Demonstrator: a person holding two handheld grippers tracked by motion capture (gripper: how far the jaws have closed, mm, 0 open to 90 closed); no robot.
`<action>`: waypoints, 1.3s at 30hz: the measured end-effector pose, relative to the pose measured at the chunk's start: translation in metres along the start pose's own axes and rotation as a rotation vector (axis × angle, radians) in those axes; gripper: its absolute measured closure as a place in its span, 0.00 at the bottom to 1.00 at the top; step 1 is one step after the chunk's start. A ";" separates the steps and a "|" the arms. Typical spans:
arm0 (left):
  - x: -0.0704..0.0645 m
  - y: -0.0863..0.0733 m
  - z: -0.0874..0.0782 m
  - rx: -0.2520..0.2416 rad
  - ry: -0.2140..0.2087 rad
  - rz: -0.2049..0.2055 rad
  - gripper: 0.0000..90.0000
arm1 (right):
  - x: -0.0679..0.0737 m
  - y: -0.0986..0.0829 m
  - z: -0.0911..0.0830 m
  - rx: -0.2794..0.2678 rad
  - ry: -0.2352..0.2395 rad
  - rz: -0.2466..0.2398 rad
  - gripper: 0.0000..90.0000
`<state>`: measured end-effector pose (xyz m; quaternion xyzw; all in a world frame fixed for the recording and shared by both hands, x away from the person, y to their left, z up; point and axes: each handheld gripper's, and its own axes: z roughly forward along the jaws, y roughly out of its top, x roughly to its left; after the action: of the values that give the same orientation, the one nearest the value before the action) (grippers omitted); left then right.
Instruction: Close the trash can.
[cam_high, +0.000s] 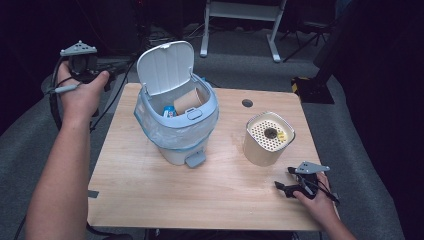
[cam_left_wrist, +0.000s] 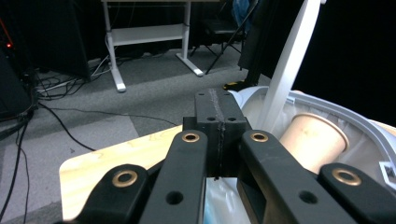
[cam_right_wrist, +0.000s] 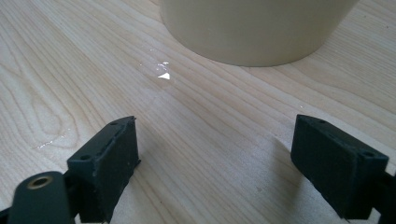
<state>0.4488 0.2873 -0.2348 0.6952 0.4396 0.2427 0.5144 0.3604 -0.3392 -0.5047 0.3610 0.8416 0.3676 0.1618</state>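
Observation:
A pale blue pedal bin (cam_high: 176, 131) lined with a clear bag stands mid-table, its white lid (cam_high: 165, 66) raised. Inside lie a tan paper cup (cam_high: 188, 101) and a small blue-and-white item (cam_high: 169, 111). My left gripper (cam_high: 90, 65) is held above the floor just off the table's far left corner, its jaws pressed together with nothing between them. In the left gripper view it (cam_left_wrist: 219, 122) points at the lid (cam_left_wrist: 289, 65) and the cup (cam_left_wrist: 312, 140). My right gripper (cam_high: 284, 178) rests open near the front right edge. In the right gripper view it (cam_right_wrist: 215, 154) faces the cream container (cam_right_wrist: 252, 28).
The cream container (cam_high: 268, 138) has a perforated top with a dark hole in the middle. A small wet patch (cam_right_wrist: 161, 71) shines on the wooden table (cam_high: 150, 190) in front of it. A round cable hole (cam_high: 247, 103) sits near the far edge. Desk legs (cam_high: 275, 45) stand on the floor beyond.

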 end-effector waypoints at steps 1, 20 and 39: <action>-0.001 0.002 0.002 -0.002 -0.007 0.003 1.00 | 0.000 0.000 0.000 0.000 0.000 0.000 0.16; -0.037 0.008 -0.003 -0.035 -0.194 0.072 0.95 | 0.000 0.000 0.000 0.000 0.000 0.000 0.16; -0.100 -0.006 0.030 0.116 -0.262 0.192 0.87 | 0.000 0.000 0.000 0.000 0.000 0.000 0.16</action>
<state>0.4209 0.1862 -0.2392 0.7882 0.3136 0.1719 0.5009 0.3603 -0.3392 -0.5047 0.3610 0.8416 0.3676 0.1619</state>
